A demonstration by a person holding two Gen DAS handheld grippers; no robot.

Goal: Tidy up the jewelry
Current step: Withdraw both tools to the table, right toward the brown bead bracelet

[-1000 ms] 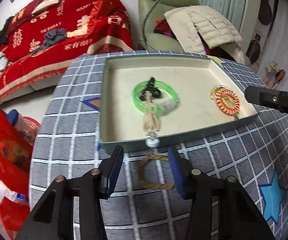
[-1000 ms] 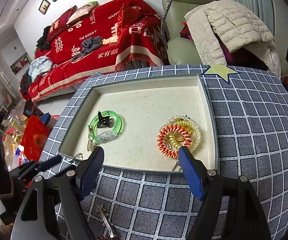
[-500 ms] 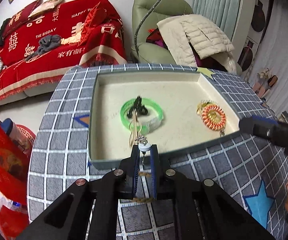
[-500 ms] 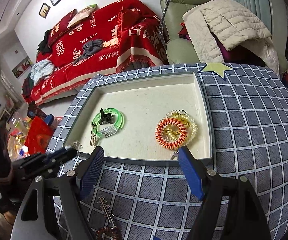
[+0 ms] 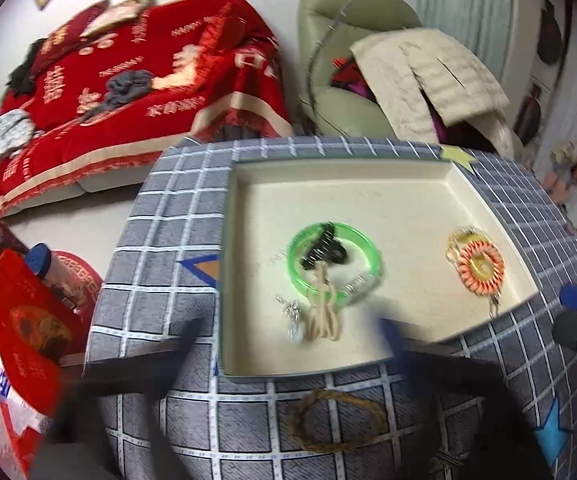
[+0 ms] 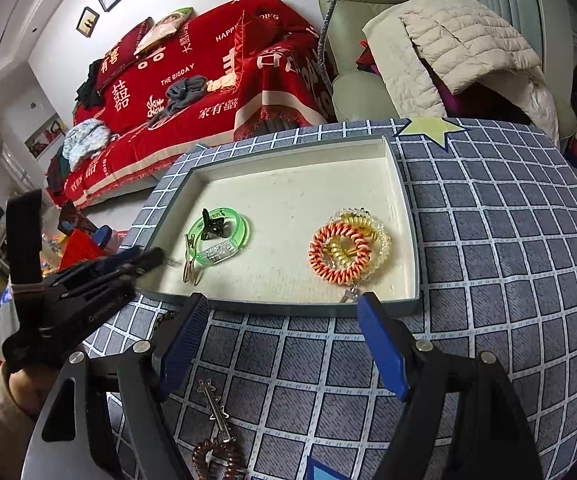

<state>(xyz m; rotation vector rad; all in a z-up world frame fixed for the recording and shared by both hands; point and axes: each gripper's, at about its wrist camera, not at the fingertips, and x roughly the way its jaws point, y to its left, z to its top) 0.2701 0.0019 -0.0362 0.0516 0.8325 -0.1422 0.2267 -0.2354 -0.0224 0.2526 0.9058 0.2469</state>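
A shallow cream tray (image 5: 368,184) (image 6: 288,160) sits on the checked tablecloth. In it lie a green bangle (image 5: 334,266) (image 6: 220,238) with a black claw clip, a beige clip, a small silver earring (image 5: 291,314), and an orange coil hair tie (image 5: 481,268) (image 6: 340,254). My left gripper (image 5: 288,330) is open and blurred over the tray's near rim, with the earring lying free between its fingers. A brown rope bracelet (image 5: 336,420) lies on the cloth below it. My right gripper (image 6: 282,344) is open and empty in front of the tray.
A star-tipped hair pin (image 6: 214,408) and a brown coil tie (image 6: 216,458) lie on the cloth between my right fingers. A red sofa (image 6: 192,80) and a green armchair with a quilted jacket (image 6: 448,48) stand behind the table. A red bag (image 5: 20,344) stands at the table's left.
My left gripper was shut on the silver earring above the tray rim. It has opened wide, and the earring now lies in the tray beside the beige clip. The right gripper stayed open.
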